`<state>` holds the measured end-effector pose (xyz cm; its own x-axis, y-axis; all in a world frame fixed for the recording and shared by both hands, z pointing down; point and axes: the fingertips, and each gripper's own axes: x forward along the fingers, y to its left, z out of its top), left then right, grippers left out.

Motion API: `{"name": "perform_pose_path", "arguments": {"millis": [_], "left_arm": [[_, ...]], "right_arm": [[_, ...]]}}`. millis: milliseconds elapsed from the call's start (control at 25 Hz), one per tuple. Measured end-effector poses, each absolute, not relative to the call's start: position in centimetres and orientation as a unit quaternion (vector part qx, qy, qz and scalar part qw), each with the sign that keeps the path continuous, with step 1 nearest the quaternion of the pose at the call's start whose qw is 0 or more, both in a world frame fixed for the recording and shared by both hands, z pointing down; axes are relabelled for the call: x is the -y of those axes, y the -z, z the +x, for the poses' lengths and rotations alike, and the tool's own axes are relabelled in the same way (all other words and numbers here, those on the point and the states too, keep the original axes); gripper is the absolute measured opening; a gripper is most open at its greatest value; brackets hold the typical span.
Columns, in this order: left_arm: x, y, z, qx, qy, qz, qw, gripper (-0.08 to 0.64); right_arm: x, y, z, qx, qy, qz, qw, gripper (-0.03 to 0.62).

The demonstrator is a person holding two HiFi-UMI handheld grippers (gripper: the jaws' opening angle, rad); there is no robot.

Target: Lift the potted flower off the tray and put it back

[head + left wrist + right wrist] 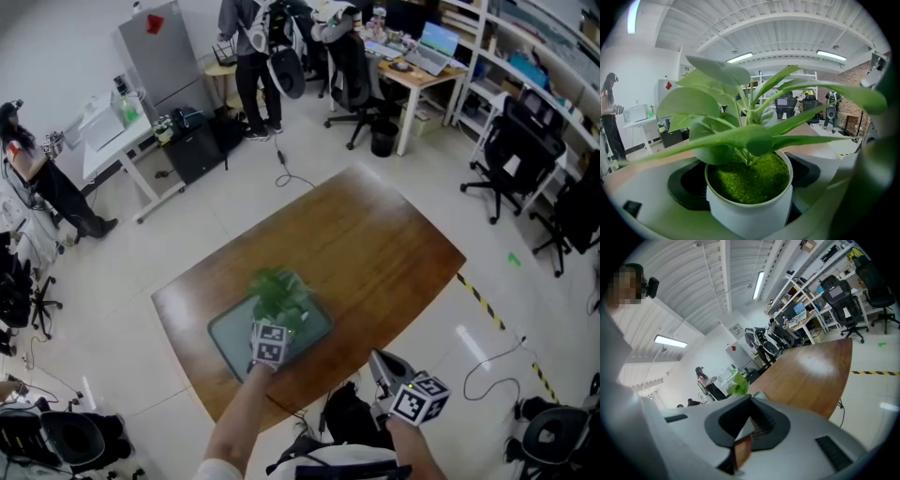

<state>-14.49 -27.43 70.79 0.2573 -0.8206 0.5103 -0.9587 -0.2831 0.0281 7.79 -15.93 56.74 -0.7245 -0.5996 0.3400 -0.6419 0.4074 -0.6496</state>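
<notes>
**Spotter:** Where the counter point(375, 244) carries the tray point(225, 339), which claw has the potted flower point(749, 206)?

**Me:** My left claw point(746, 176): jaws wide, pressed on the upright pot dead ahead, over the tray. My right claw point(740, 427) is closed, empty, well apart.

My left claw point(270, 343) has a matt grey plastic shell. The round white pot point(750, 213) looks like smooth, dull plastic. Its green filling point(747, 180) is rough, glittery grit, and the broad green leaves point(740, 137) look waxy-smooth. My right claw point(742, 441) has ribbed black pads point(760, 426). The brown wooden table point(811, 371) is polished, with a pale sheen.
</notes>
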Motion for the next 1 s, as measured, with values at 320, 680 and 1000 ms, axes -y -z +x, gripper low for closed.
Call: {"name": "perform_pose_path", "arguments": {"millis": [320, 680, 1000], "left_arm": [[26.7, -71.4, -14.5, 0.577, -0.201, 0.773, 0.174, 0.495], [26.7, -71.2, -15.1, 0.577, -0.197, 0.772, 0.179, 0.495], [26.3, -70.9, -15.2, 0.576, -0.17, 0.775, 0.196, 0.543]], "right_arm": [[16.1, -56.6, 6.9, 0.844, -0.395, 0.36, 0.032, 0.008], [16.0, -56.5, 6.1, 0.844, -0.397, 0.358, 0.034, 0.008], [15.7, -56.4, 6.4, 0.841, -0.397, 0.366, 0.042, 0.008]]}}
